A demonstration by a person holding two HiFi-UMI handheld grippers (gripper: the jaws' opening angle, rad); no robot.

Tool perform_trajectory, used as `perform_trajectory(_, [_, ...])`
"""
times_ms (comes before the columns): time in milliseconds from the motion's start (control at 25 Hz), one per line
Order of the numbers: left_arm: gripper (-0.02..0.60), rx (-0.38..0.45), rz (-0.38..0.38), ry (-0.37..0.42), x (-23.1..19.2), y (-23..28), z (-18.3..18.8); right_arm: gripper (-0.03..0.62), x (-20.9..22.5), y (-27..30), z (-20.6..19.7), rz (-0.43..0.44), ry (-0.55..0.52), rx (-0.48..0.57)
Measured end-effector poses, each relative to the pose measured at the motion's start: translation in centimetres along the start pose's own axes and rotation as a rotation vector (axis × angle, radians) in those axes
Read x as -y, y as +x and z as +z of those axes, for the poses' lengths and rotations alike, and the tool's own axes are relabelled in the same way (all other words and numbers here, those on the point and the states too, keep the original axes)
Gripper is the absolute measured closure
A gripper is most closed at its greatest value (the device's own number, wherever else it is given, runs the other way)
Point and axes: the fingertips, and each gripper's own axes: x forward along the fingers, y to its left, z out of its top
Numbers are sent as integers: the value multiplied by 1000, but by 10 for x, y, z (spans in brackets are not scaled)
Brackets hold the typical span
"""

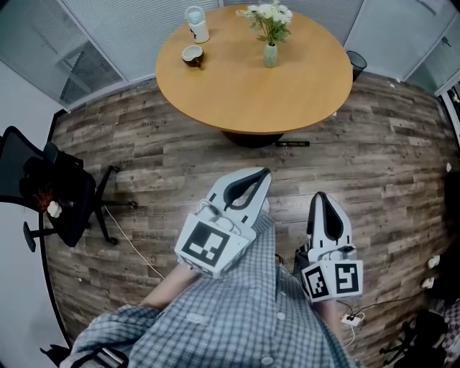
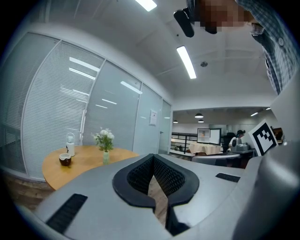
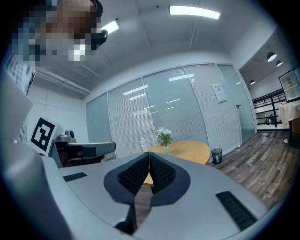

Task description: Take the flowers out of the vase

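White flowers (image 1: 269, 16) stand upright in a small pale green vase (image 1: 270, 55) on the far side of a round wooden table (image 1: 287, 93). The same flowers (image 2: 104, 137) appear far off in the left gripper view and the flowers (image 3: 164, 136) show ahead in the right gripper view. My left gripper (image 1: 264, 172) and right gripper (image 1: 320, 195) are both shut and empty. They hang over the wooden floor, well short of the table.
A brown bowl (image 1: 192, 54) and a white bottle (image 1: 196, 24) sit on the table's far left. A black bin (image 1: 356, 64) stands right of the table. A black office chair (image 1: 50, 188) is at the left, with cables on the floor.
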Motion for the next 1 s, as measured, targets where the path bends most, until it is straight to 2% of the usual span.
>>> perform_trajectory(120, [578, 17, -12, 4, -6, 21, 6, 583, 15, 14, 3, -15, 6, 0])
perform_trajectory(320, [578, -15, -37, -5, -19, 61, 3, 583, 46, 37, 14, -48, -6, 0])
perform_trajectory(440, [578, 4, -32, -9, -29, 86, 12, 583, 66, 54, 22, -63, -1, 4])
perform_trajectory(1000, [578, -19, -1, -30, -89, 176, 19, 583, 113, 147, 47, -29, -25, -15])
